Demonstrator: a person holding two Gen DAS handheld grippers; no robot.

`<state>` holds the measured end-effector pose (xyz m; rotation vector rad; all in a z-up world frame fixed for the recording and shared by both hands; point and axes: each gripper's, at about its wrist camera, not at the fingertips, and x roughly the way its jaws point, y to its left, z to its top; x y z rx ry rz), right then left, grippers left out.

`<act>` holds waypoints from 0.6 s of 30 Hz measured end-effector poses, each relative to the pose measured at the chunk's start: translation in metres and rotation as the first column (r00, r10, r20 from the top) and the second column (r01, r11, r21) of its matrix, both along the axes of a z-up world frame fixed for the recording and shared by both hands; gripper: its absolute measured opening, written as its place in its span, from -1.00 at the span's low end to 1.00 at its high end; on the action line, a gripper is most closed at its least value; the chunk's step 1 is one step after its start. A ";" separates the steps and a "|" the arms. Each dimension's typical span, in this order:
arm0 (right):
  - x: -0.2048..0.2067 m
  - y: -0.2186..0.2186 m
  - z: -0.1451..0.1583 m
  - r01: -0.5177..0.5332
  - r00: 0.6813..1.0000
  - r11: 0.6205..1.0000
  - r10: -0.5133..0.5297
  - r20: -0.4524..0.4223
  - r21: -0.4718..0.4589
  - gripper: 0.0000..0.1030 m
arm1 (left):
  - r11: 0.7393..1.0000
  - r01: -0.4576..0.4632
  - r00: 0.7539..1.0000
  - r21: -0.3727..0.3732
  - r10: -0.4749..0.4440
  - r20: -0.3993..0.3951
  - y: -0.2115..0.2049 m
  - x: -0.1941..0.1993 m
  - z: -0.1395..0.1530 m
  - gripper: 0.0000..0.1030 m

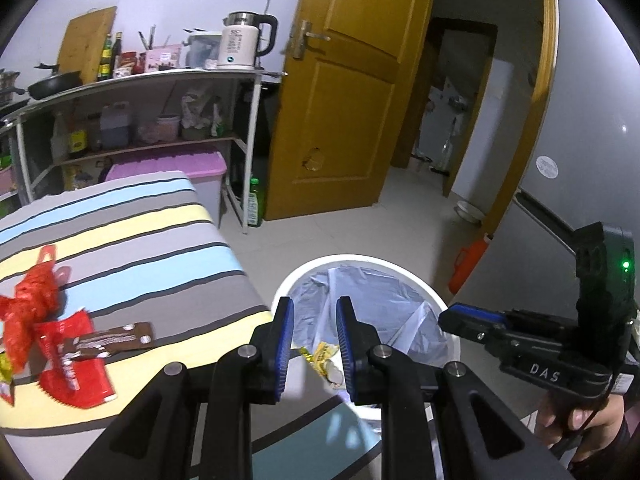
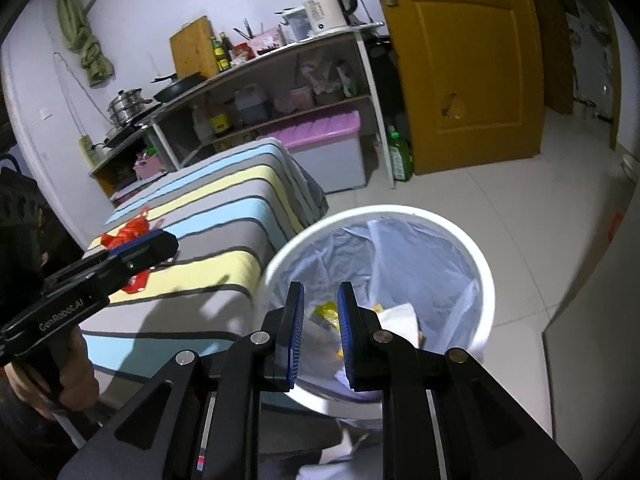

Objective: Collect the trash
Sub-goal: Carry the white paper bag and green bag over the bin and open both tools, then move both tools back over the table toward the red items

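Note:
A white trash bin [image 1: 436,300] with a clear liner stands on the floor beside the striped table [image 1: 160,240]. My left gripper [image 1: 314,344] is open and empty at the bin's near rim. A yellow wrapper [image 1: 324,356] lies in the bin. On the table lie a red plastic bag [image 1: 28,308], a red wrapper [image 1: 76,372] and a brown wrapper [image 1: 112,340]. My right gripper [image 2: 320,332] is open and empty over the bin [image 2: 484,280], above yellow wrappers [image 2: 326,310] and white paper [image 2: 400,316]. The right gripper also shows in the left wrist view [image 1: 472,320].
A shelf unit [image 1: 140,80] with a kettle [image 1: 244,42], pan and bottles stands behind the table. A purple-lidded box [image 1: 180,168], a green bottle [image 1: 256,204] and an open yellow door [image 1: 344,92] are beyond. An orange container [image 1: 466,264] stands on the floor.

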<state>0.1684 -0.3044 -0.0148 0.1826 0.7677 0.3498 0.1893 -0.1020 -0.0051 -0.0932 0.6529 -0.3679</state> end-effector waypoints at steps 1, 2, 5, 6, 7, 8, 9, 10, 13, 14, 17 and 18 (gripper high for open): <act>-0.001 0.004 0.002 -0.008 1.000 1.000 0.008 0.005 0.000 -0.65 | 1.000 -0.009 1.000 -0.001 0.009 0.003 0.005 -0.003 0.001 -0.59; -0.002 0.007 0.004 -0.015 1.000 1.000 0.015 0.008 0.000 -0.65 | 1.000 -0.020 1.000 -0.001 0.020 0.007 0.010 -0.006 0.003 -0.59; -0.006 0.017 0.007 -0.036 0.999 0.999 0.036 0.016 -0.003 -0.65 | 0.999 -0.048 0.999 -0.006 0.049 0.018 0.024 -0.015 0.007 -0.59; -0.007 0.022 0.009 -0.044 0.999 0.999 0.044 0.019 -0.005 -0.65 | 0.998 -0.055 0.998 -0.007 0.055 0.020 0.027 -0.017 0.008 -0.59; -0.009 0.025 0.010 -0.052 0.998 0.999 0.053 0.022 -0.006 -0.65 | 0.998 -0.065 0.998 -0.009 0.066 0.025 0.033 -0.021 0.009 -0.59; -0.010 0.028 0.012 -0.058 0.998 0.998 0.059 0.025 -0.007 -0.65 | 0.997 -0.071 0.997 -0.010 0.071 0.028 0.037 -0.023 0.010 -0.59; -0.011 0.032 0.013 -0.066 0.997 0.998 0.066 0.028 -0.008 -0.65 | 0.997 -0.078 0.996 -0.011 0.078 0.031 0.040 -0.026 0.011 -0.59; -0.012 0.036 0.015 -0.075 0.997 0.997 0.075 0.031 -0.008 -0.65 | 0.996 -0.086 0.996 -0.013 0.086 0.034 0.044 -0.029 0.013 -0.59; -0.014 0.048 0.020 -0.103 0.994 0.995 0.104 0.042 -0.011 -0.65 | 0.994 -0.112 0.993 -0.014 0.113 0.041 0.058 -0.036 0.016 -0.59; -0.015 0.052 0.021 -0.112 0.993 0.994 0.112 0.043 -0.013 -0.65 | 0.992 -0.122 0.992 -0.014 0.122 0.042 0.063 -0.039 0.017 -0.59; -0.016 0.065 0.023 -0.136 0.990 0.990 0.137 0.040 -0.024 -0.65 | 0.989 -0.149 0.988 -0.012 0.150 0.043 0.075 -0.046 0.018 -0.59; -0.016 0.069 0.022 -0.142 0.989 0.989 0.143 0.037 -0.030 -0.65 | 0.988 -0.157 0.987 -0.011 0.157 0.043 0.079 -0.047 0.018 -0.59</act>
